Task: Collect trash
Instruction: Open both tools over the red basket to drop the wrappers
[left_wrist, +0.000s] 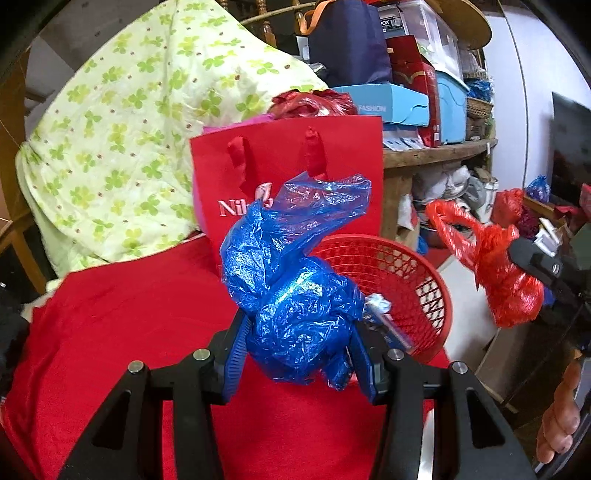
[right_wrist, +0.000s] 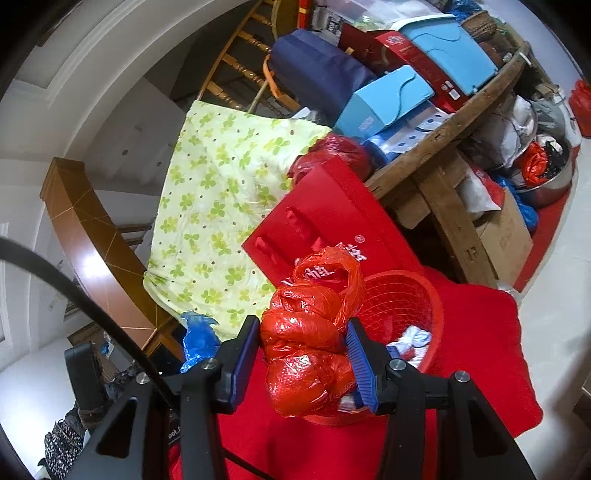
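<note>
At the bottom middle, the left gripper squeezes a crumpled blue plastic bag. The right gripper squeezes a red plastic bag. Both look light, soft and slippery; hold the thick middle.

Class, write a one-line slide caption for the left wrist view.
Left gripper clamps a crumpled blue plastic bag in front of the red basket, red gift bag behind.

Grippers, both hands

Left gripper, right gripper: black frames, blue ribbed pads, silver round bolts; black cable.

"FASHION" on light blue box, "Nil…" on red paper bag
</note>
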